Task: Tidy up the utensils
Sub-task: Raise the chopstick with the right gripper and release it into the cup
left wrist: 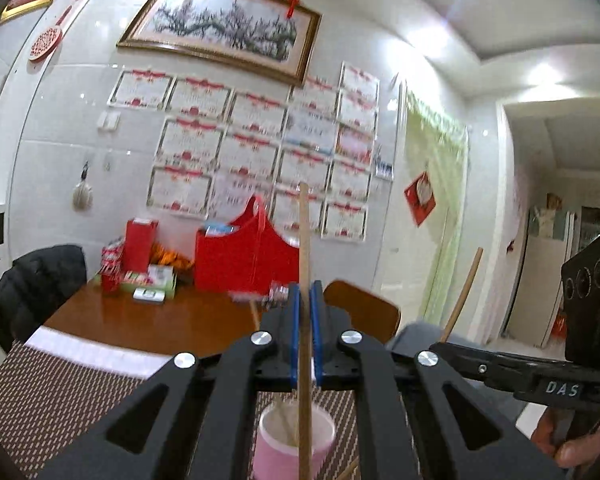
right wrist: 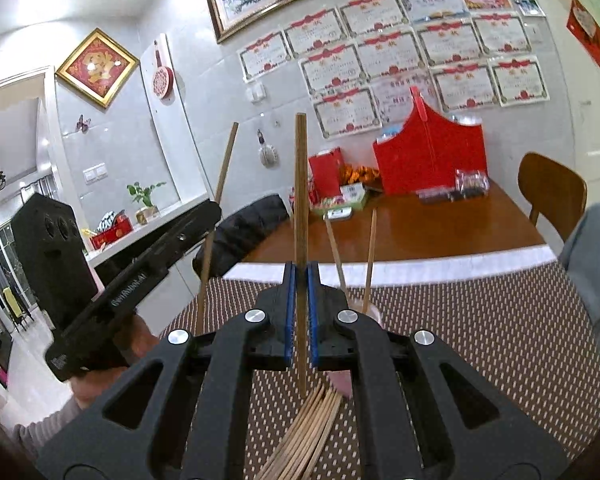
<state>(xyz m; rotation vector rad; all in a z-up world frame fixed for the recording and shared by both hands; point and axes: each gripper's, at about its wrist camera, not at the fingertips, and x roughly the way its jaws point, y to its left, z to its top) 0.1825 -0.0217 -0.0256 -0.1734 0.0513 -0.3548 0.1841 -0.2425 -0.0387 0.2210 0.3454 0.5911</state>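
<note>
My left gripper (left wrist: 305, 292) is shut on a light wooden chopstick (left wrist: 304, 248) held upright; its lower end hangs over or inside a pink cup (left wrist: 296, 438) that holds another chopstick. My right gripper (right wrist: 301, 270) is shut on a darker chopstick (right wrist: 300, 184), also upright, above a pile of chopsticks (right wrist: 306, 428) lying on the brown patterned mat (right wrist: 480, 340). In the right wrist view the pink cup (right wrist: 374, 314) is mostly hidden behind my right fingers, with two chopsticks (right wrist: 369, 256) standing out of it. The left gripper's body (right wrist: 140, 276) shows at left with its chopstick (right wrist: 216, 216).
A brown wooden table (right wrist: 440, 228) carries a red bag (right wrist: 432, 152), red boxes (left wrist: 140, 244) and small packets at its far side. A black jacket hangs over a chair (left wrist: 32, 288) at left; a wooden chair (right wrist: 552, 184) stands at right. The wall behind holds certificates.
</note>
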